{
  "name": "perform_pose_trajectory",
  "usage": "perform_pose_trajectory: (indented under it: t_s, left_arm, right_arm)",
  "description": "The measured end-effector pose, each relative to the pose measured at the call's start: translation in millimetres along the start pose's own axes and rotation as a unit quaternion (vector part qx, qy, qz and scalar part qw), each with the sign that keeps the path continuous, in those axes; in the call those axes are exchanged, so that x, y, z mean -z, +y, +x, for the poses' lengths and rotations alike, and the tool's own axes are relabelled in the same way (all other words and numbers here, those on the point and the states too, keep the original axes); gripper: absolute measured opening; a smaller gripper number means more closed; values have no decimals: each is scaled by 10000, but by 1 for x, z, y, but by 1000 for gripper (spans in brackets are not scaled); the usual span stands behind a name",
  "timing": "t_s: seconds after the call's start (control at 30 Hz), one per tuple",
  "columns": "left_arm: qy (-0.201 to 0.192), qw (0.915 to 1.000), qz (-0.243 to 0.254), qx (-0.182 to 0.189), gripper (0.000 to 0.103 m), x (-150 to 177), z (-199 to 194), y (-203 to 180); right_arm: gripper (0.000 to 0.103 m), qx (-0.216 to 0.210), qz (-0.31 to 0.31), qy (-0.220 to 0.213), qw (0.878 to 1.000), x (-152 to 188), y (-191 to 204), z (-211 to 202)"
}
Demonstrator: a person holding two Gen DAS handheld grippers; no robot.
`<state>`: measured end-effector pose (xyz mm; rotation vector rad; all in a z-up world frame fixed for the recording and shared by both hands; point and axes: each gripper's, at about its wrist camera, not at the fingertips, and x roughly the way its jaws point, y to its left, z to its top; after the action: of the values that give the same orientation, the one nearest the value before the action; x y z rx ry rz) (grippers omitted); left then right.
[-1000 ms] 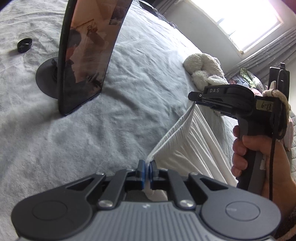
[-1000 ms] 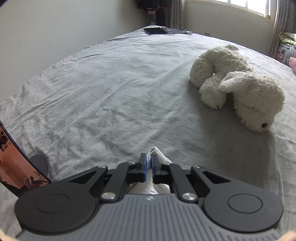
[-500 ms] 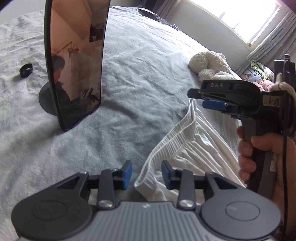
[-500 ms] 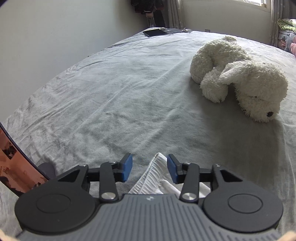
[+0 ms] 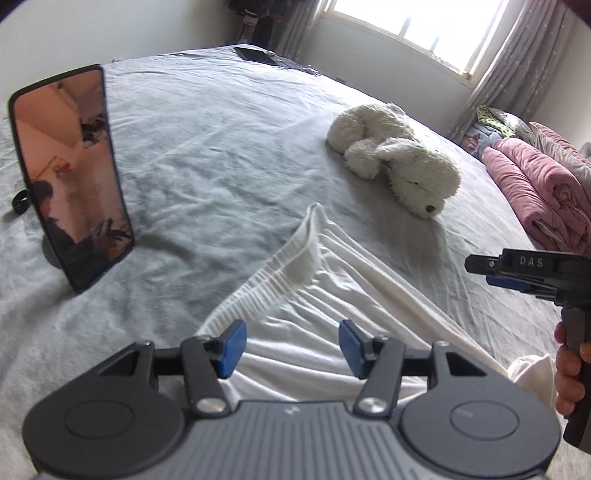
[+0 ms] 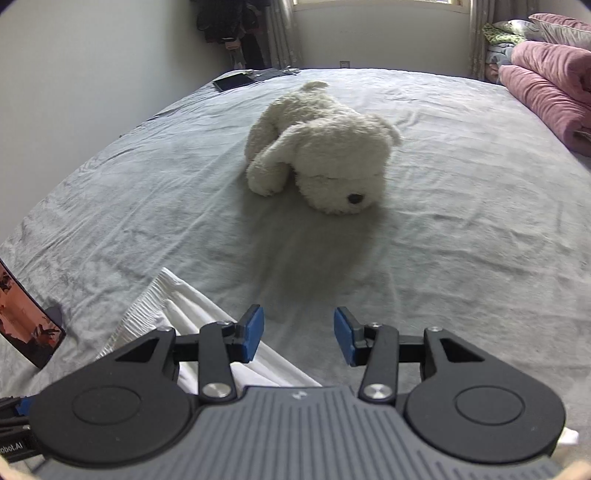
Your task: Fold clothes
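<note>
White shorts (image 5: 314,295) lie flat on the grey bedspread (image 5: 207,155), beside the plush dog (image 5: 399,166), laid out for folding. Left gripper (image 5: 290,345) jaws, just opening, stand apart over the cloth. Right gripper (image 6: 298,334) jaws, also parted, hold nothing.

A home bedroom is showing here: a wide bed (image 6: 461,229) under a grey sheet is filling both views. A white plush dog (image 6: 325,155) is lying on it, pink quilts (image 5: 543,184) are sitting folded at 1 side, and curtains (image 5: 517,62) are hanging by a bright window (image 5: 436,26).
</note>
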<state>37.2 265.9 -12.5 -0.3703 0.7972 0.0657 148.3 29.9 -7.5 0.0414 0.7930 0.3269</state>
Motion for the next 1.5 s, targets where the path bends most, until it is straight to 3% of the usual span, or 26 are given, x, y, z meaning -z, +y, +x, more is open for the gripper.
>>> perform_pose_trajectory:
  t_s: [0.27, 0.47, 0.63, 0.9, 1.2, 1.37, 1.47, 1.5]
  left_arm:
    - [224, 9969, 555, 515, 59, 16, 9, -65]
    - [440, 9884, 1189, 836, 60, 38, 21, -116]
    - [508, 9811, 1394, 1240, 60, 50, 31, -144]
    - [168, 9757, 1361, 1707, 57, 62, 44, -176]
    - [-22, 9705, 1227, 2073, 51, 70, 58, -190]
    - [212, 9617, 1214, 2448, 39, 77, 63, -193]
    - [203, 9583, 1374, 2498, 20, 82, 60, -197]
    - [201, 9572, 1411, 2519, 9, 84, 59, -198]
  right_arm:
    - [47, 364, 459, -14, 9983, 29, -80, -46]
    - [47, 472, 897, 62, 9948, 56, -133, -77]
    - [47, 222, 1381, 23, 9902, 88, -164, -102]
    - [47, -184, 1669, -195, 9856, 131, -191, -124]
    - [47, -678, 1573, -152, 9851, 121, -196, -132]
    - [47, -869, 1550, -33, 9841, 121, -199, -130]
    - [47, -869, 1560, -22, 9839, 122, -200, -130]
    - [47, -857, 1579, -21, 9837, 122, -201, -129]
